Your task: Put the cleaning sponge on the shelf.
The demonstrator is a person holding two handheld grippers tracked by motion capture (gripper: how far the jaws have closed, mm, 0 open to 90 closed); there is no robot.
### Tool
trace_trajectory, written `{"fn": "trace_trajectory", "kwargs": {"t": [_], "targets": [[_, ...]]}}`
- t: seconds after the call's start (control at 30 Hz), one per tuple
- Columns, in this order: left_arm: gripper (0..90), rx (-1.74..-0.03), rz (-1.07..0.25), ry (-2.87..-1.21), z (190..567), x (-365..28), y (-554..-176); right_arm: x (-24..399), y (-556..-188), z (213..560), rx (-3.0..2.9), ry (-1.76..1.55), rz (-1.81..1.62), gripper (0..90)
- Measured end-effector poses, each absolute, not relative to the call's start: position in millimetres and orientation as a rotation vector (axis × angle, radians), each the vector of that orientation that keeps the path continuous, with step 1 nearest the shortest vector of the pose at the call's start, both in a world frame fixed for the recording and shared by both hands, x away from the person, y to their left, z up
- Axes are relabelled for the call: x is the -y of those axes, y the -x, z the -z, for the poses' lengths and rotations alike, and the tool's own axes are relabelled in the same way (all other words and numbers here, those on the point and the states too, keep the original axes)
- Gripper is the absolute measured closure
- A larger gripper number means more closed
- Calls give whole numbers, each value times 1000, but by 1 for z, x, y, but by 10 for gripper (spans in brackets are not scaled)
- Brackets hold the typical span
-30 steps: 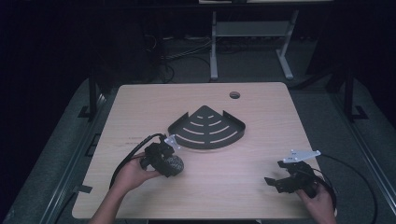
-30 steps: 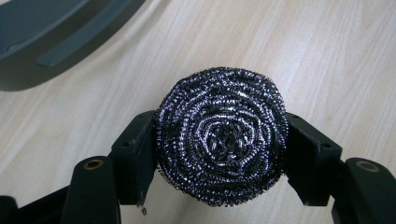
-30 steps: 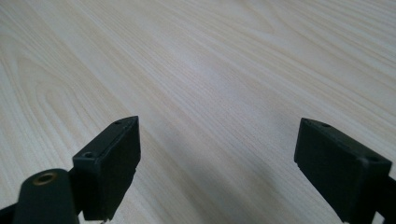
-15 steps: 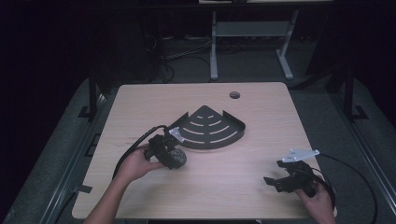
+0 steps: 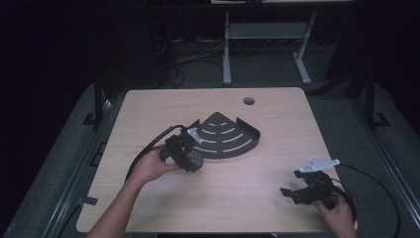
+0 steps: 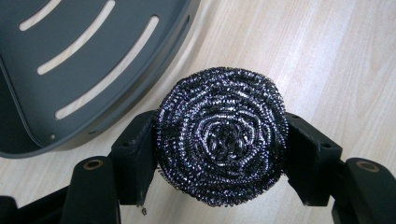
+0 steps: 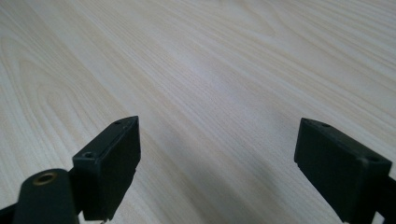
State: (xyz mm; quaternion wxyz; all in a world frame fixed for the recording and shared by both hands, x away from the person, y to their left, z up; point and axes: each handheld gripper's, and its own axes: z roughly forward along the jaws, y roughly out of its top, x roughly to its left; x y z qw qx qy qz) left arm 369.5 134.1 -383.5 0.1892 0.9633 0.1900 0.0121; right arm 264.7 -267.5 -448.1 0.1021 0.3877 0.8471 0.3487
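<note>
A round steel-wool scourer (image 6: 221, 135) sits squeezed between the two black jaws of my left gripper (image 6: 219, 154), which is shut on it. In the high view that gripper (image 5: 193, 161) hangs just left of and in front of a dark quarter-round slotted rack (image 5: 225, 136), with the scourer (image 5: 194, 160) at its tip. The rack's curved rim (image 6: 135, 88) lies close above the scourer in the left gripper view. My right gripper (image 5: 297, 191) rests near the table's front right corner, its jaws wide open over bare wood (image 7: 215, 154).
The light wooden table (image 5: 257, 198) has a round cable hole (image 5: 249, 101) at the back. Cables trail from both grippers. A white metal stand (image 5: 267, 34) is on the floor behind the table.
My left gripper has carried the scourer up and to the right, closer to the rack. The right gripper has stayed where it was.
</note>
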Motion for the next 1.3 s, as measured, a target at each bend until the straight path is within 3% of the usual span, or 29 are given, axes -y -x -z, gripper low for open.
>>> {"fn": "trace_trajectory", "kwargs": {"t": [1.3], "targets": [[332,-512,-39,-2746,364,-100,-415,267,-265,447,-2505,-1137,-1026,142]]}}
